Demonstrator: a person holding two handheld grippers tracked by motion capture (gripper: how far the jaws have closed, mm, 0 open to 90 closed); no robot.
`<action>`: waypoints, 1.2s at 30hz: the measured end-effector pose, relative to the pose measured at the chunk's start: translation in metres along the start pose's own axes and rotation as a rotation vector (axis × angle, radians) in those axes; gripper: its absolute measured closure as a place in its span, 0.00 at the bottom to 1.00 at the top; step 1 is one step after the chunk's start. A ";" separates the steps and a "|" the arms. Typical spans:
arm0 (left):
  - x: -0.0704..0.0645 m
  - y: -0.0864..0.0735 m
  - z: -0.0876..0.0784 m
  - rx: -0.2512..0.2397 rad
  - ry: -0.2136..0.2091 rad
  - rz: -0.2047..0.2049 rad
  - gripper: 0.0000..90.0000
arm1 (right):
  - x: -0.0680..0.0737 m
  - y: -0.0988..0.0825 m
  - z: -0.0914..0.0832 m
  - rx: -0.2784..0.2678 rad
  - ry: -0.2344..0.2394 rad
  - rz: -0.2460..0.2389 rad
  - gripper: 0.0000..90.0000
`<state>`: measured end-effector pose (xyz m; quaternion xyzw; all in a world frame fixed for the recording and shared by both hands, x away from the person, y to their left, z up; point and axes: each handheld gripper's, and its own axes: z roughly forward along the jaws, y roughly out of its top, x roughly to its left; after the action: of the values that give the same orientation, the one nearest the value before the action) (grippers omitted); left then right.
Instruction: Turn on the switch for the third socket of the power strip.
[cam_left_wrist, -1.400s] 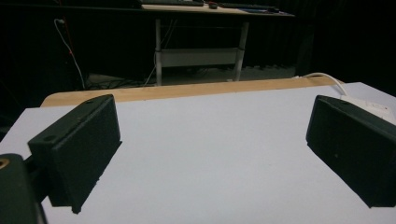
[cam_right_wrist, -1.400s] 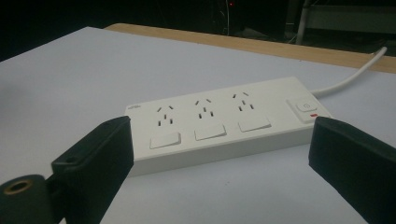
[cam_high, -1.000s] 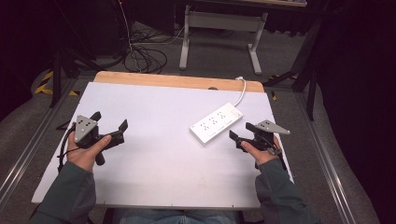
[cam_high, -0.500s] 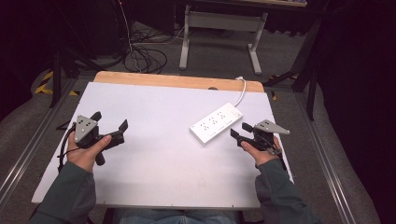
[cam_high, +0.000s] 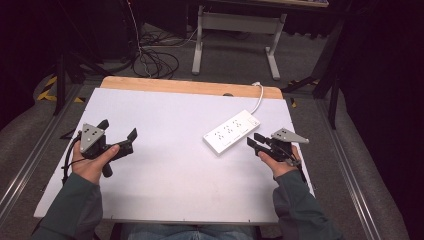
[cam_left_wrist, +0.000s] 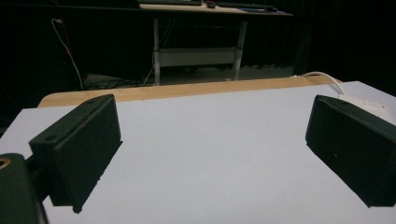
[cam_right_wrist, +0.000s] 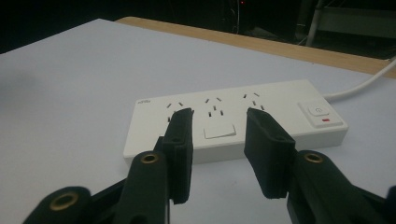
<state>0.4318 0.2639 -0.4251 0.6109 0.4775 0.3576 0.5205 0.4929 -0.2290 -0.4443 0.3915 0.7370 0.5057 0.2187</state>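
Note:
A white power strip (cam_high: 231, 131) lies flat on the white table (cam_high: 170, 170) at the right, its white cable (cam_high: 259, 96) running off the far edge. My right gripper (cam_high: 253, 139) rests just short of the strip's near side and points at it. In the right gripper view the strip (cam_right_wrist: 233, 121) lies beyond my right gripper (cam_right_wrist: 218, 116). Its jaws have just been closing and stand partly apart with nothing between them. My left gripper (cam_high: 119, 129) is held at the table's left, open wide and empty. In the left gripper view the strip's end (cam_left_wrist: 369, 103) peeks behind my left gripper's (cam_left_wrist: 212, 154) right jaw.
The strip has a rocker switch (cam_right_wrist: 318, 112) at its cable end. A wooden strip (cam_high: 190, 87) borders the table's far edge. Beyond it stand a desk frame (cam_high: 235, 30) and loose cables (cam_high: 150, 60) on the floor. Metal rails (cam_high: 350, 170) run along both sides.
The right gripper's jaws have drawn closer together. Both hands and the power strip have stayed where they were.

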 end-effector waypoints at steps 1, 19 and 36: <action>0.000 0.000 0.000 0.000 0.000 0.000 0.04 | 0.000 0.000 0.000 0.001 0.002 -0.004 0.73; 0.000 0.000 0.000 0.000 -0.001 0.000 0.05 | 0.002 0.003 0.001 0.019 0.028 -0.018 0.99; 0.000 0.000 -0.001 -0.003 0.001 0.004 0.05 | 0.007 0.006 0.013 0.052 0.036 -0.051 1.00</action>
<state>0.4310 0.2642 -0.4252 0.6109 0.4761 0.3595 0.5205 0.4999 -0.2152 -0.4435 0.3690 0.7636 0.4875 0.2077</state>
